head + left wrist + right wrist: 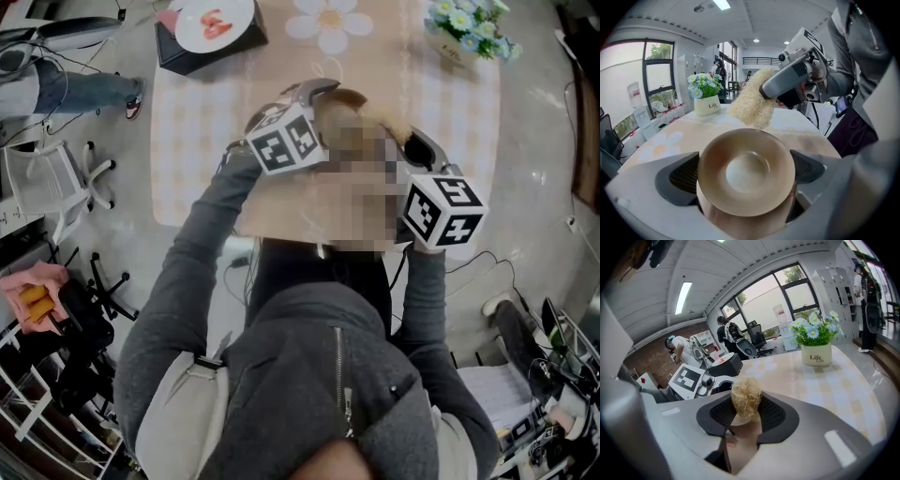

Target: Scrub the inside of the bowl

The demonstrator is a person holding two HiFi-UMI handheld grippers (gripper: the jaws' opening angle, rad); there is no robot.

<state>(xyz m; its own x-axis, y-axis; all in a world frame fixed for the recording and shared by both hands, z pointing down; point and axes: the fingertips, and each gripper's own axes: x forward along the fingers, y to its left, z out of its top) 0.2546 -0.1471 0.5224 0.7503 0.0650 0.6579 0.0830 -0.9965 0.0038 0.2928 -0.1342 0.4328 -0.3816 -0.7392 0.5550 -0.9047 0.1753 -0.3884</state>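
A: Which step is in hand?

B: By my reading, the approach to the scrub, not the scrub itself; the left gripper (744,172) is clamped on the bowl (746,157), 1 jaw on each side of its wall; it holds the bowl up off the worktop (670,136), open side turned towards that gripper's own camera.

A: And the other side?

B: The right gripper (746,411) is closed narrow on a pale, fibrous scrubber (746,397); in the left gripper view that tuft hangs just past the bowl's far rim, not down in the hollow (whether it brushes the rim I cannot tell).

A: What does the next move call for?

B: Probably bringing the scrubber over the rim and down into the hollow, then circling it against the inner wall; the left side would need a firm grip, since the pressure lands on a bowl held by only 2 pads.

A: How does the bowl look?

B: Tan, smooth and glossy; a wide flaring rim and a small, paler flat base; no suds, water or dirt that I can make out.
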